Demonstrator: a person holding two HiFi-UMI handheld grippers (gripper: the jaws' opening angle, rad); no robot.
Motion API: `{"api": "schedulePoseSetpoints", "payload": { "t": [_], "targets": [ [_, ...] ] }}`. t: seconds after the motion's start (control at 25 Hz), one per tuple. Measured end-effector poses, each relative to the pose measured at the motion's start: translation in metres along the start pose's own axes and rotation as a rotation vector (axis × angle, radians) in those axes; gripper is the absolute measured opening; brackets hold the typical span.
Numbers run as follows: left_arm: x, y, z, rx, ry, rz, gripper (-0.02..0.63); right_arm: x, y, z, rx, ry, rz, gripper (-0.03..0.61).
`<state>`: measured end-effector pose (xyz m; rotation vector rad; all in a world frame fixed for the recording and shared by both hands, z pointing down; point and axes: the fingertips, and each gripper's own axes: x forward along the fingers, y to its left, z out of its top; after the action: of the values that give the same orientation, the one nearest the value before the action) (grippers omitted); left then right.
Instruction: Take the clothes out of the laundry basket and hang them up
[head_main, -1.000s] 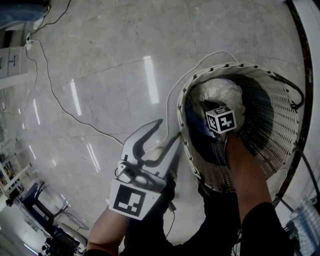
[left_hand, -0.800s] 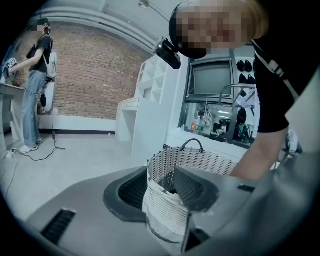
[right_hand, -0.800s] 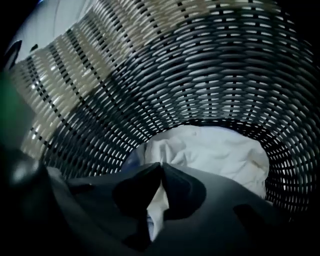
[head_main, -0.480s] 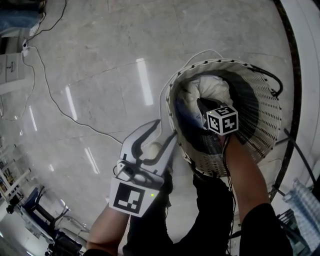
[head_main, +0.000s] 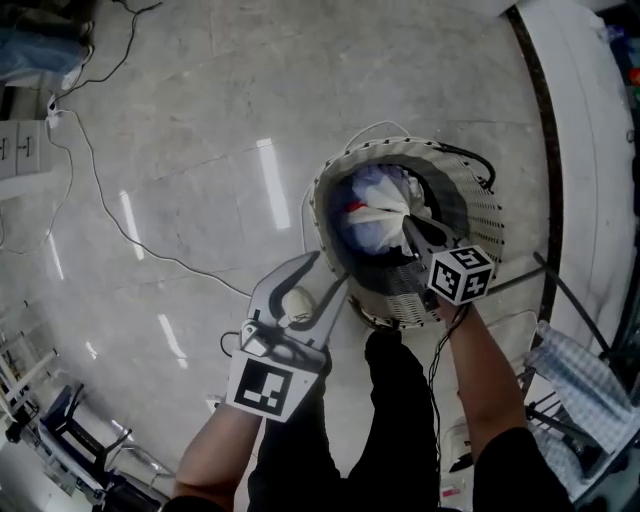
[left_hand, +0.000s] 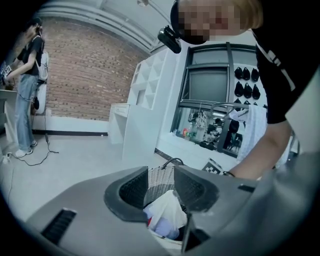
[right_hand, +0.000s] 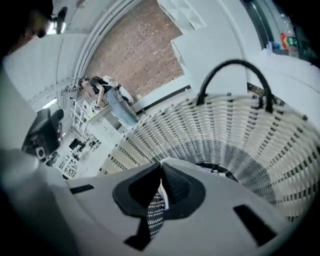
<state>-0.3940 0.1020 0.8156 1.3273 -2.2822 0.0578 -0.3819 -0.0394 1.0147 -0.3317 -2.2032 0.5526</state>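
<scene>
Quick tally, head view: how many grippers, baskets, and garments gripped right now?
grippers: 2 (left gripper, right gripper)
laundry basket: 1
garments gripped: 1 (white garment, pinched in the right gripper's fingers)
total: 4

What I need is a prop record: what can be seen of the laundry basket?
The laundry basket is round, white, slotted weave with a dark loop handle, upright on the pale floor. Bluish clothes lie inside; the right gripper, shut on a white garment, hangs over its mouth.
</scene>
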Motion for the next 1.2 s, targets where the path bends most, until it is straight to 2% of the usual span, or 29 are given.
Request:
{"api": "schedulePoseSetpoints", "payload": {
  "t": [0.08, 0.4, 0.8, 1.2],
  "targets": [
    [-0.007, -0.010, 0.015, -0.026, -0.002, 0.002, 0.143, -0.029, 0.012, 0.018, 0.017, -0.039, 0.005, 0.012],
    [-0.033, -0.049, 0.090, -0.007, -0.031, -0.019, 0.143, -0.146, 0.070, 0.120, 0.039, -0.203, 0.056, 0.012],
    [-0.033, -0.067, 0.162, 0.055, -0.072, -0.009, 0.143, -0.251, 0.153, 0.231, -0.070, -0.328, 0.149, 0.012],
    [-0.039, -0.086, 0.216, 0.109, -0.044, 0.003, 0.167, -0.367, 0.232, 0.324, -0.169, -0.480, 0.243, 0.012]
  ]
}}
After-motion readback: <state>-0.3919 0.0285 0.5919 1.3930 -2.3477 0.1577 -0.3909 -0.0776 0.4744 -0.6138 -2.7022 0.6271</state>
